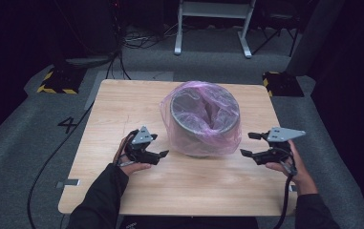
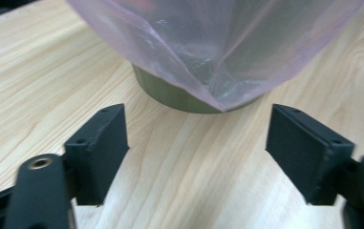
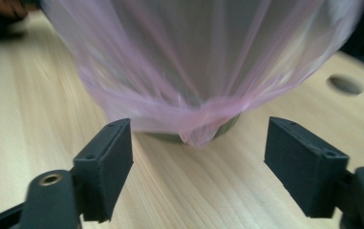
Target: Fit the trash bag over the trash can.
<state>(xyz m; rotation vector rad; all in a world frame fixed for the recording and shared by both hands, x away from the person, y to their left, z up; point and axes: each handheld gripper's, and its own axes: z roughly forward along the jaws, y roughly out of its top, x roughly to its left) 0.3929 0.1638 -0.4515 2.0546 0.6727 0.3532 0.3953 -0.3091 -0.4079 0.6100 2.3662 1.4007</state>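
A grey round bin [image 1: 189, 143] stands in the middle of the wooden table [image 1: 122, 105], lined with a pink plastic bag [image 1: 201, 112] that drapes over its rim and down its sides. My left gripper [image 1: 161, 145] sits just left of the bin, jaws open and empty. My right gripper [image 1: 249, 144] sits just right of it, open and empty too. In the left gripper view the bag [image 2: 218, 43] hangs over the bin's base [image 2: 170, 95] beyond the gripper [image 2: 196, 152]. In the right gripper view the bag [image 3: 194, 57] hangs close ahead of the gripper [image 3: 198, 162].
The table's front edge [image 1: 179, 212] is near the person's sleeves. A round hole [image 3: 344, 84] lies in the tabletop in the right gripper view. Beyond the table are cables, yellow-black floor blocks [image 1: 58, 81] and a white frame [image 1: 213, 24].
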